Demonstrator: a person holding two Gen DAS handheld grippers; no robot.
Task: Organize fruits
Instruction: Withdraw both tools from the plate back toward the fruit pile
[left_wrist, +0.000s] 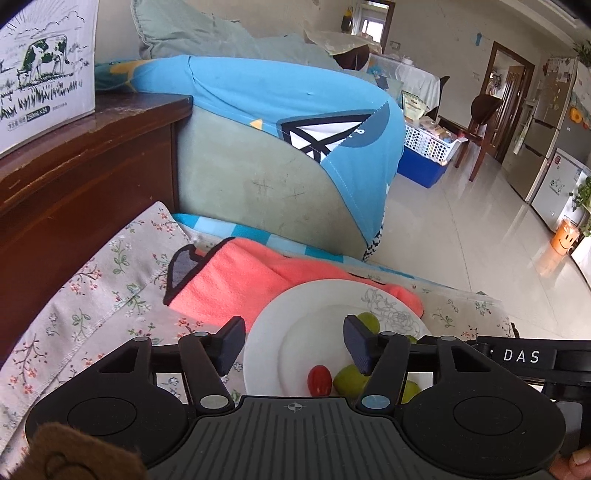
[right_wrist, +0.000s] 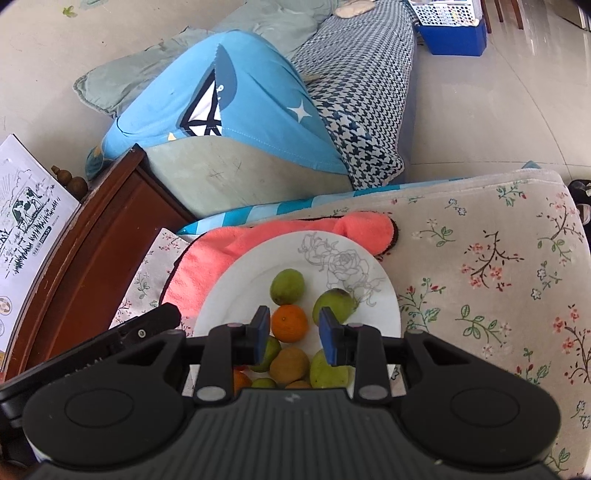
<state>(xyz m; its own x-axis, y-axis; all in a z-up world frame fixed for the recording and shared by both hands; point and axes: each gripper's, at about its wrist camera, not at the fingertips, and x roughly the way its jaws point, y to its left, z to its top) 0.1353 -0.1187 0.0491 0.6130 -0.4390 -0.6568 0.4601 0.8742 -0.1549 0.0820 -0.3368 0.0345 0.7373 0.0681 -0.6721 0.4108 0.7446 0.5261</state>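
Observation:
A white plate (right_wrist: 240, 295) with a rose drawing lies on a pink towel (right_wrist: 207, 251) on a floral cloth. It holds several fruits: green ones (right_wrist: 287, 286), an orange one (right_wrist: 289, 322) and a brownish one (right_wrist: 289, 364). My right gripper (right_wrist: 294, 339) is open just above the fruits, its jaws either side of the orange one without touching it. In the left wrist view the plate (left_wrist: 273, 328) shows a small red fruit (left_wrist: 319, 380) and green fruits (left_wrist: 349, 380). My left gripper (left_wrist: 293, 345) is open and empty over the plate's left part.
A dark wooden cabinet (left_wrist: 85, 173) with a milk carton box (left_wrist: 44, 74) stands at the left. A sofa with a blue cover (left_wrist: 295, 107) is behind the cloth-covered surface (right_wrist: 498, 266). Tiled floor (left_wrist: 461, 229) lies to the right.

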